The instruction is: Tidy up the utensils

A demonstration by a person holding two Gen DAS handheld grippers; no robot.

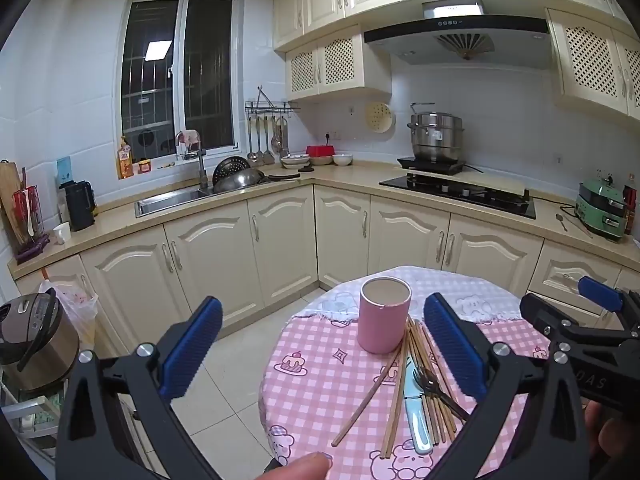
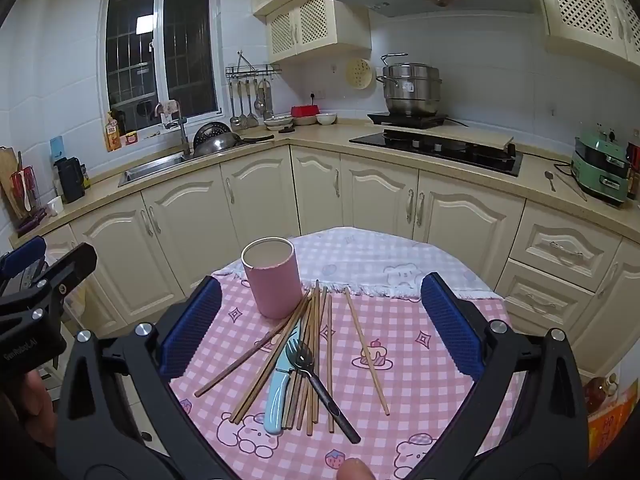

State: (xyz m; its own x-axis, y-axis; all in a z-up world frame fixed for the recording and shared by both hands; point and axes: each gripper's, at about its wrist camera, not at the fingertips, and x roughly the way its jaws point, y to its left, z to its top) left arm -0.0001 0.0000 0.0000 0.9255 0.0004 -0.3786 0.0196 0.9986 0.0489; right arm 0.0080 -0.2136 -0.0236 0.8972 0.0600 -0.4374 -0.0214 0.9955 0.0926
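A pink cylindrical holder (image 2: 273,280) stands empty on the round table with the pink checked cloth (image 2: 420,360); it also shows in the left wrist view (image 1: 384,315). Beside it lie several wooden chopsticks (image 2: 316,360), a light-blue-handled knife (image 2: 278,396) and a dark fork (image 2: 320,380). One chopstick (image 2: 366,350) lies apart to the right. In the left wrist view the chopsticks (image 1: 420,380), knife (image 1: 415,408) and fork (image 1: 434,386) lie right of the holder. My left gripper (image 1: 324,348) is open and empty. My right gripper (image 2: 320,324) is open and empty above the pile.
Cream kitchen cabinets (image 2: 256,200) and a counter with sink (image 2: 152,168) and stove (image 2: 440,146) ring the table. A rice cooker (image 1: 34,340) stands at the left. A green appliance (image 2: 600,170) and spoon (image 2: 550,179) sit on the right counter.
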